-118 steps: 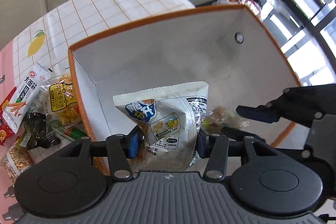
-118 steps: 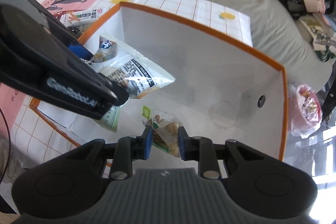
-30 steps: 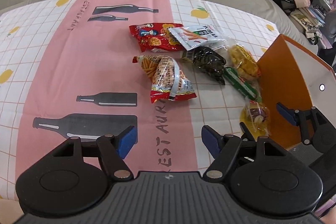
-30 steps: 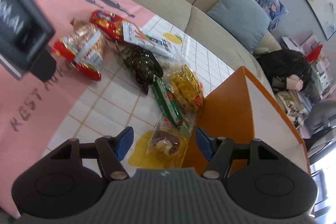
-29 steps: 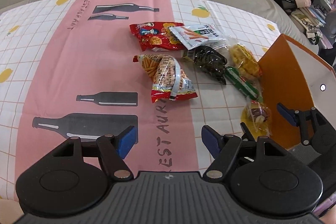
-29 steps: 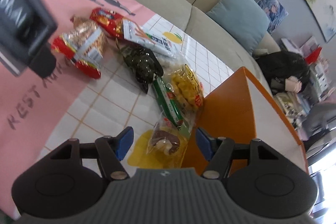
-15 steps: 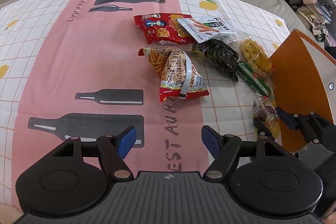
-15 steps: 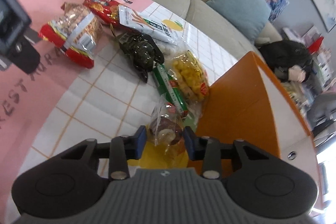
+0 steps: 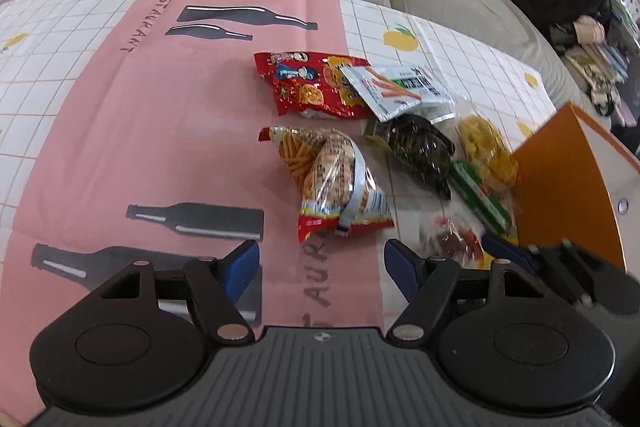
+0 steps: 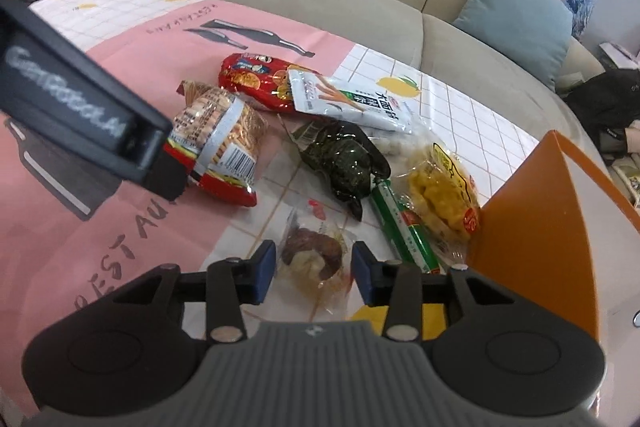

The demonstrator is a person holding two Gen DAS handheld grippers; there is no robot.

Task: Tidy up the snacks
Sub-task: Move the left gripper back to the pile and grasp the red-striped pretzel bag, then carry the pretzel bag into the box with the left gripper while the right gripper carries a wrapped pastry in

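- Roughly six packets left on the cloth (image 9: 120,131), beside the box (image 10: 532,219) (its inside hidden)
- right gripper (image 10: 314,269) opening, pads either side of a brown snack (image 10: 312,253), not pressing
- left gripper (image 9: 320,265) wide apart, empty, short of the noodle pack (image 9: 332,183)

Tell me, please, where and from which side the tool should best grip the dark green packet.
Probably the dark green packet is best taken across its bulging middle, from above. It lies flat, and the white sachet and green stick crowd its two ends.
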